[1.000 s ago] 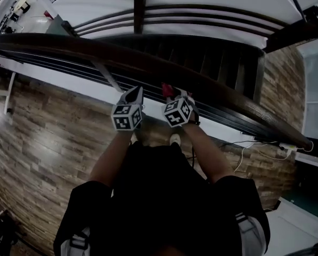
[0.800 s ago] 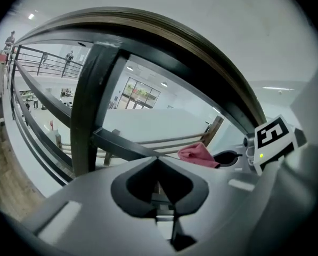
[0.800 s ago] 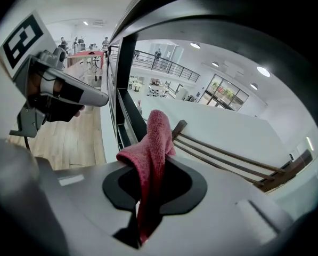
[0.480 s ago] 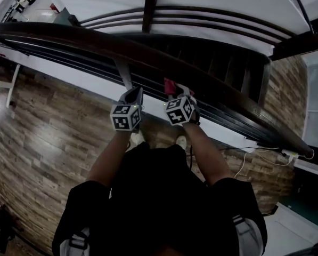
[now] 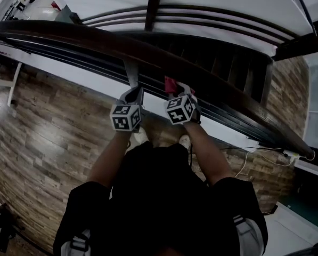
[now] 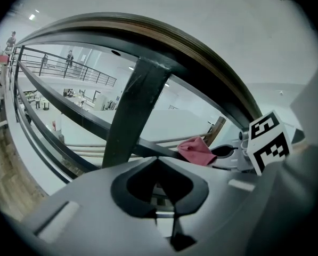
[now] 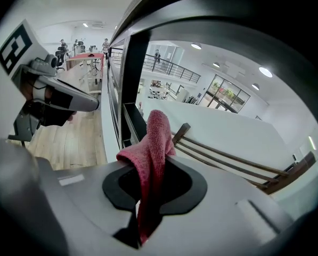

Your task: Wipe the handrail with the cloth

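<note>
Red cloth [image 7: 154, 143] clamped in the closed jaws of the right gripper [image 7: 143, 223], folded end standing up past them toward the dark wooden handrail [image 5: 95, 40]. Close under the rail in the head view; touching it or not, hard to tell from there. Just to the left, the left gripper [image 6: 160, 207], jaws shut on nothing, pointed at a dark post [image 6: 132, 111] below the rail. Wood floor [image 5: 36, 143] near, beneath both.
</note>
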A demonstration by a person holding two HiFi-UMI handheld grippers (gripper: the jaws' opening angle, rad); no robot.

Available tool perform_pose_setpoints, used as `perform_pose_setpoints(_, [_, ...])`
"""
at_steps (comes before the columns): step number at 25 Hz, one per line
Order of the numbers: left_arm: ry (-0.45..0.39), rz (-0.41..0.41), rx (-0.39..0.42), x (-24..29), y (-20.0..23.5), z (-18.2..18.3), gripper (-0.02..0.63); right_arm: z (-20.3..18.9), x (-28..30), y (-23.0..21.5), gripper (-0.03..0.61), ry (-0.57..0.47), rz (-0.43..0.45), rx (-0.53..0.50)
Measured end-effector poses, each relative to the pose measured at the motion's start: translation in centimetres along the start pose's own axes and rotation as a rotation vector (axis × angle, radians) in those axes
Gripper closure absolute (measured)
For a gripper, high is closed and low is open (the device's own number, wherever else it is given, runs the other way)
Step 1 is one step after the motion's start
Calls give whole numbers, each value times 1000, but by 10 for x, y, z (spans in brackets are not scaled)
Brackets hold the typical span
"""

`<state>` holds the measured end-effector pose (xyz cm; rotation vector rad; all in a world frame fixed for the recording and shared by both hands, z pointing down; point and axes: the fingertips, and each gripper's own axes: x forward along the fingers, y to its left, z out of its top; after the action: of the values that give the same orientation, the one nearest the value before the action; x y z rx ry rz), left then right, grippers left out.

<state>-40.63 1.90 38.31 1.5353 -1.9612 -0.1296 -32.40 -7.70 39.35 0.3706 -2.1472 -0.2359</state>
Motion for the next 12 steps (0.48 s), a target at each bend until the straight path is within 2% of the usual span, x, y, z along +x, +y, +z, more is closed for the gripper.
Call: perform_pose_setpoints(12, [-3, 23, 7, -12, 26, 11, 615, 33, 17, 27, 532, 0, 36, -42])
